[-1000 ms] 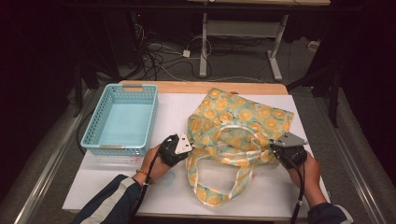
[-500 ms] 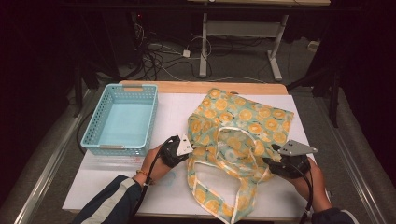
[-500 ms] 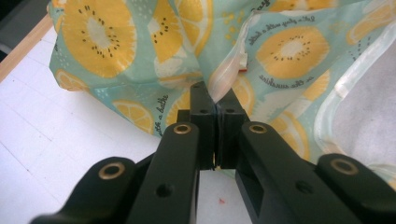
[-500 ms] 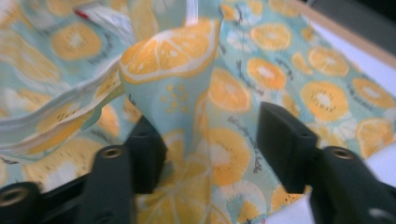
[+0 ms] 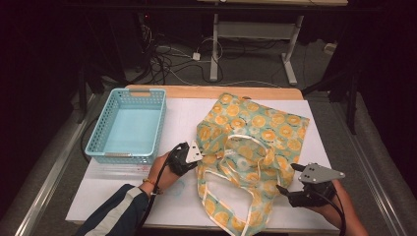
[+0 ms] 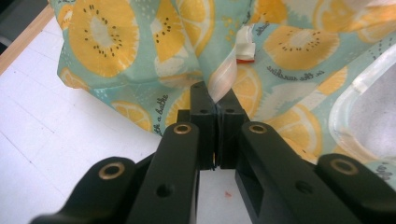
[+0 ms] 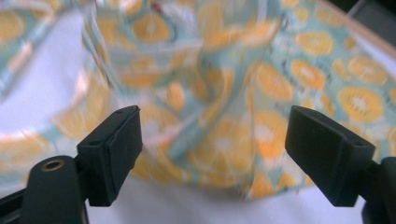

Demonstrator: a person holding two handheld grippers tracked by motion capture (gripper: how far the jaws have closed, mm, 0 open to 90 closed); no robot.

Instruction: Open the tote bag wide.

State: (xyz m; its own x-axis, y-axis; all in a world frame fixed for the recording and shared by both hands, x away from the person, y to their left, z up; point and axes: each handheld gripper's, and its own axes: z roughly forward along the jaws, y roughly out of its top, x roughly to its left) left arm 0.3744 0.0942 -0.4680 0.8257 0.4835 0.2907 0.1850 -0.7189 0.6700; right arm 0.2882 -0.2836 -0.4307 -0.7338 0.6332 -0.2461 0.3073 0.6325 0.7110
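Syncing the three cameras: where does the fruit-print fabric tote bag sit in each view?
High view: fruit-print fabric tote bag lies centre-right on the white table, right of the blue plastic basket.
Left gripper view: it spans the top; the left gripper is shut on its edge.
Right gripper view: blurred, it spans the frame beyond the open right gripper.
Shared landmark: the orange fruit-slice print.

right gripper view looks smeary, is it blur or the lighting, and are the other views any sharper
Right gripper view: motion blur smears the fruit-print bag, while the right gripper looks crisp, jaws wide apart. Left gripper view: sharp, print lettering readable where the left gripper pinches the cloth. High view: table evenly lit, surroundings dark.
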